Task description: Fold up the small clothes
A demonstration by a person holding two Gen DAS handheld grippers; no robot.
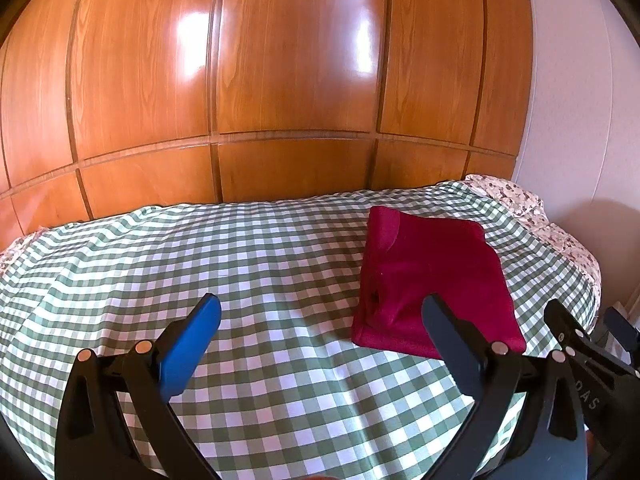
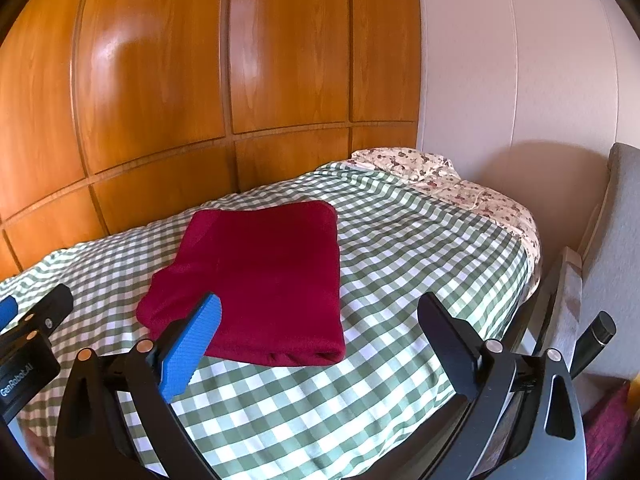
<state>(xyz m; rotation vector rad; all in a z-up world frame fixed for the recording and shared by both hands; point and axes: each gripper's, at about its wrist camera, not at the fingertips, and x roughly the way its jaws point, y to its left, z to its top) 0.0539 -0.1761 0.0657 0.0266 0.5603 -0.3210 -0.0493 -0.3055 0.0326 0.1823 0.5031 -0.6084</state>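
2 grippers we hold, left gripper [image 1: 322, 312] and right gripper [image 2: 320, 312], both spread apart, empty, above the checked bedcover [image 1: 260, 260]. Red garment [image 2: 264, 280] lies folded.

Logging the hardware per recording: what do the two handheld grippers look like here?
Both match: the left gripper and right gripper have glossy black plastic frames with curved arms, silver round rivets at the pivots, and two flat fingers, one faced with a ribbed blue pad, the other dark. White lettering, "GenRobot.AI", marks the left one's body. No sleeves or cables show.
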